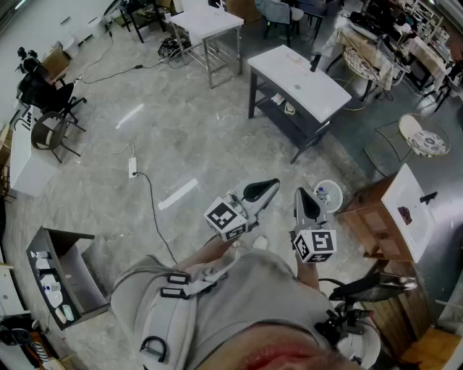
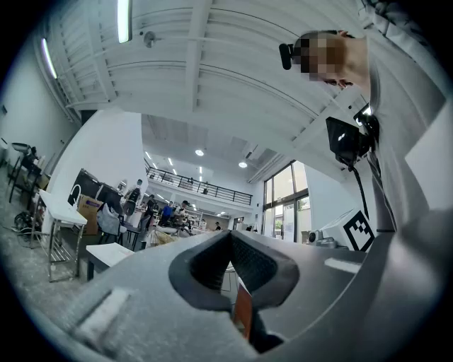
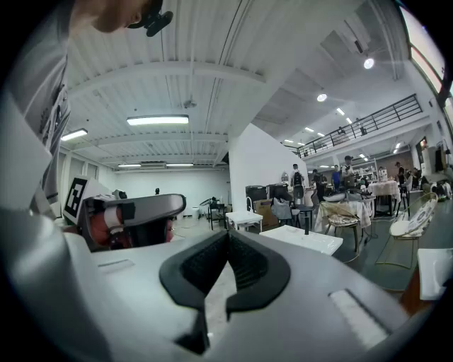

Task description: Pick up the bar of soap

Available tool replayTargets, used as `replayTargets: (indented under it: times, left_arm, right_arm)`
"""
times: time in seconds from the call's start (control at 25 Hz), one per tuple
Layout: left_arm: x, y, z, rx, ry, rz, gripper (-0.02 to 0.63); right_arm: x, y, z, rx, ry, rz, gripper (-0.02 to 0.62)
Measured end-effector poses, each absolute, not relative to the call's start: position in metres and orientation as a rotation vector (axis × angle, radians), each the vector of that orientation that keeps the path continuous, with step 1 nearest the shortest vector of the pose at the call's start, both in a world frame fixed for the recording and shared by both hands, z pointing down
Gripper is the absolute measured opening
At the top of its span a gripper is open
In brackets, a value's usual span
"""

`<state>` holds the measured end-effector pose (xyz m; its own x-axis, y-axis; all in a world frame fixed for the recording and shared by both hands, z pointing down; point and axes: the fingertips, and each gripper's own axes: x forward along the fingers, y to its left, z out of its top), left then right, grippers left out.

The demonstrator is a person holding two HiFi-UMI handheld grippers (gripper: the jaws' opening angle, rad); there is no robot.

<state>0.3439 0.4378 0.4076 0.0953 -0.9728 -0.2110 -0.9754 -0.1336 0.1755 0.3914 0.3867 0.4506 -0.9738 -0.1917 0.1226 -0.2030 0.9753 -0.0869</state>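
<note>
Over a shiny grey floor (image 1: 181, 137) a person holds two tools out in front, side by side and near each other. On the left is the left gripper (image 1: 262, 192). Its two jaws are pressed together with nothing between them, and the left gripper view shows the dark pads (image 2: 205, 258) meeting at the tip. On the right is the right gripper (image 1: 307, 205). Its jaws are pressed together too, and nothing is in them. Both tools point out into a big room. Ahead of them stands a white table (image 1: 298, 81) with dark legs and a low shelf. A few small things lie on its top and on the shelf, but they are too small to tell what they are. The bar of soap cannot be picked out in any view, so where it lies cannot be told. Further back is a second white table (image 1: 206, 20). A power strip (image 1: 132, 168) with a black cord lies on the floor to the left. A wooden cabinet (image 1: 372, 217) stands at the right. A round white tub (image 1: 328, 195) sits between the cabinet and the right gripper's tip. People stand far back in the room.
</note>
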Motion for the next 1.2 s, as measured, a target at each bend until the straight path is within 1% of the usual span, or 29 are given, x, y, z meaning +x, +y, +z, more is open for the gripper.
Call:
replayTargets:
  times: [0.4, 0.52, 0.68, 0.8, 1.04, 1.2]
  left_arm:
    - [0.346, 0.412, 0.377, -2.164, 2.133, 0.371, -0.008]
    - [0.341, 0.409, 0.372, -2.084, 2.177, 0.359, -0.008]
    - [0.343, 0.407, 0.369, -2.007, 2.234, 0.335, -0.008]
    - [0.345, 0.413, 0.361, -1.954, 2.260, 0.303, -0.008]
    - [0.321, 0.427, 0.352, -1.784, 2.375, 0.279, -0.007]
    - [0.305, 0.422, 0.354, -1.720, 2.406, 0.324, -0.006]
  right_arm:
    - [0.413, 0.320, 0.440, 0.337, -3.059, 0.107, 0.002]
    - [0.408, 0.302, 0.443, 0.318, -3.078, 0.116, 0.002]
    - [0.399, 0.277, 0.461, 0.278, -3.056, 0.254, 0.002]
    - [0.397, 0.267, 0.465, 0.291, -3.040, 0.210, 0.002]
    - [0.392, 0.251, 0.474, 0.327, -2.998, 0.209, 0.002]
    - [0.393, 0.237, 0.482, 0.348, -2.984, 0.208, 0.002]
